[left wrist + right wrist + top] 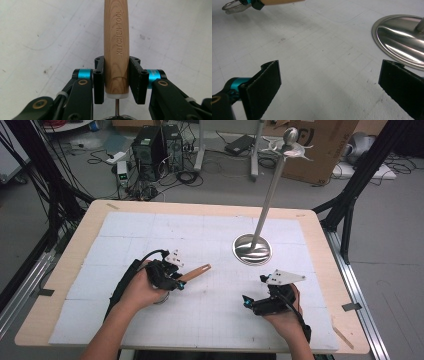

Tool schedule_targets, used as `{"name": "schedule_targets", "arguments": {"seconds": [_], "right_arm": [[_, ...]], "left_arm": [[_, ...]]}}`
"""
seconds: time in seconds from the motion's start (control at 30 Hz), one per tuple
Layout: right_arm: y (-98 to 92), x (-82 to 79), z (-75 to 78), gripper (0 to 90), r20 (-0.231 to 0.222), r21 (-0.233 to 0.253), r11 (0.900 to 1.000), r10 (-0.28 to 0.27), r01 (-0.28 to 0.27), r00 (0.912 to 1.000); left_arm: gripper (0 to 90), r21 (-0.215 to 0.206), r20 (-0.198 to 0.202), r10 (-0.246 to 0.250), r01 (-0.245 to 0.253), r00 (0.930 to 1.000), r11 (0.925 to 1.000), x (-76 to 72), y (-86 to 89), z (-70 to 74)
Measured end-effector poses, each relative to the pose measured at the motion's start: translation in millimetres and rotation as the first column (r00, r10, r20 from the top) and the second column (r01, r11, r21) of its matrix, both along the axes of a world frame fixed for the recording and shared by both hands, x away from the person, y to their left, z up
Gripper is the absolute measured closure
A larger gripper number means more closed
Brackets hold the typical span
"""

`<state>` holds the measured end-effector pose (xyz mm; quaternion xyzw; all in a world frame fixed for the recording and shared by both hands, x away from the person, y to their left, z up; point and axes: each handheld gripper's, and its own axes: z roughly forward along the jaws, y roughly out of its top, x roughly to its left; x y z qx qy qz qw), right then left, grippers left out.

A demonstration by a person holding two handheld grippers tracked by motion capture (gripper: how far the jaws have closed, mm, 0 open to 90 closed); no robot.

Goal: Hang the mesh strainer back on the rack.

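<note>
A kitchen tool with a wooden handle [196, 271] is held low over the white mat, handle pointing right and away. My left gripper [179, 282] is shut on the handle near its metal end. In the left gripper view the handle [116, 47], stamped "KITCHEN TOOL", sits between the two pads of that gripper [116, 80], and a thin metal shank [117, 107] leaves it at the bottom. My right gripper [247, 301] is at the front right, and its jaws [329, 72] stand wide open over bare mat. The tool's metal end [233, 6] shows far off in the right gripper view.
A steel stand with a round base [251, 249] and a tall leaning pole [267, 195] topped by hooks [290, 145] rises right of centre. Its base [402, 37] lies just beyond my right jaw. The white gridded mat [210, 320] covers the wooden table [320, 230].
</note>
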<state>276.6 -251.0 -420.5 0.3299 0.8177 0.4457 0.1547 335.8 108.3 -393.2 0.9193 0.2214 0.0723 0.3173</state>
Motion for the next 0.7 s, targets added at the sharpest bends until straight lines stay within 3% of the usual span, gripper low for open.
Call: {"name": "schedule_targets", "arguments": {"seconds": [0.2,0.3,0.5,0.6,0.7], "right_arm": [[-0.2,0.0,0.0,3.1,0.0,0.001,1.0,0.0,0.0,1.0],[-0.4,0.1,0.0,3.1,-0.002,0.004,1.0,-0.002,0.002,1.0],[-0.2,0.1,0.0,3.1,-0.001,0.006,1.0,-0.001,0.001,1.0],[-0.2,0.4,0.0,3.2,0.002,0.005,1.0,0.003,-0.003,1.0],[-0.6,-0.3,0.7,3.1,-0.001,0.005,1.0,0.0,0.0,1.0]], "left_arm": [[68.6,-0.102,0.004,-0.015,0.015,0.9999,0.9947,-0.2,5.3,8.8],[68.6,-0.176,0.015,-0.008,0.01,0.9999,0.9844,-0.5,8.0,13.6],[68.6,-0.296,0.025,0.004,0.003,0.9997,0.9552,0.9,12.1,27.2],[68.6,-0.329,0.032,0.006,0.005,0.9995,0.9444,1.6,11.2,34.1],[68.6,-0.345,0.058,0.006,0.014,0.9983,0.9385,2.4,8.7,41.0]]}}
